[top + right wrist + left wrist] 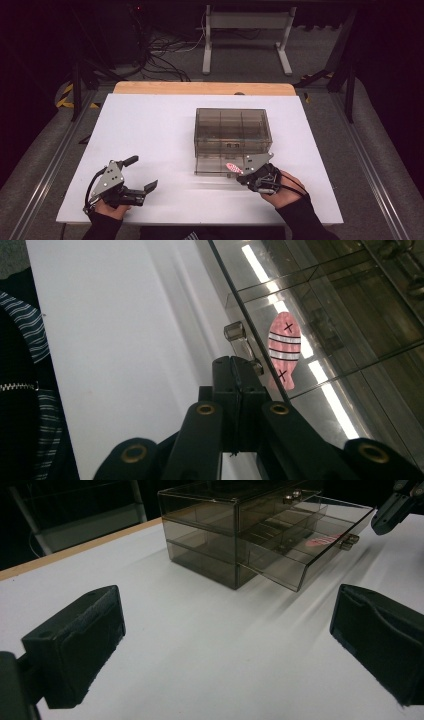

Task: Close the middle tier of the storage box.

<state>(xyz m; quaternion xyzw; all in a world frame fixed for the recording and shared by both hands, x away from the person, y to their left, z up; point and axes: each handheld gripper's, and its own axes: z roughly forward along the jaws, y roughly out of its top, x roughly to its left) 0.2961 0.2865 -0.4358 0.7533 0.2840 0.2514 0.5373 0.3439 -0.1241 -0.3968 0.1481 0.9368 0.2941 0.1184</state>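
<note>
While left tongs [141, 173] rest spread, right tongs [239, 371] seemingly closed at drawer knob [235, 333]

- white table top [150, 150], flat, matte, a wood-coloured strip [200, 88] along its far edge
- smoky clear plastic drawer box [232, 129] sits on the top, right of centre, toward the far half
- its bottom drawer [310, 545] is pulled out toward the near edge, over the white surface
- pink striped fish piece [284, 347] lies inside that open drawer, near its front wall
- table stands on grey floor [45, 150], cables [165, 60] behind it
</note>
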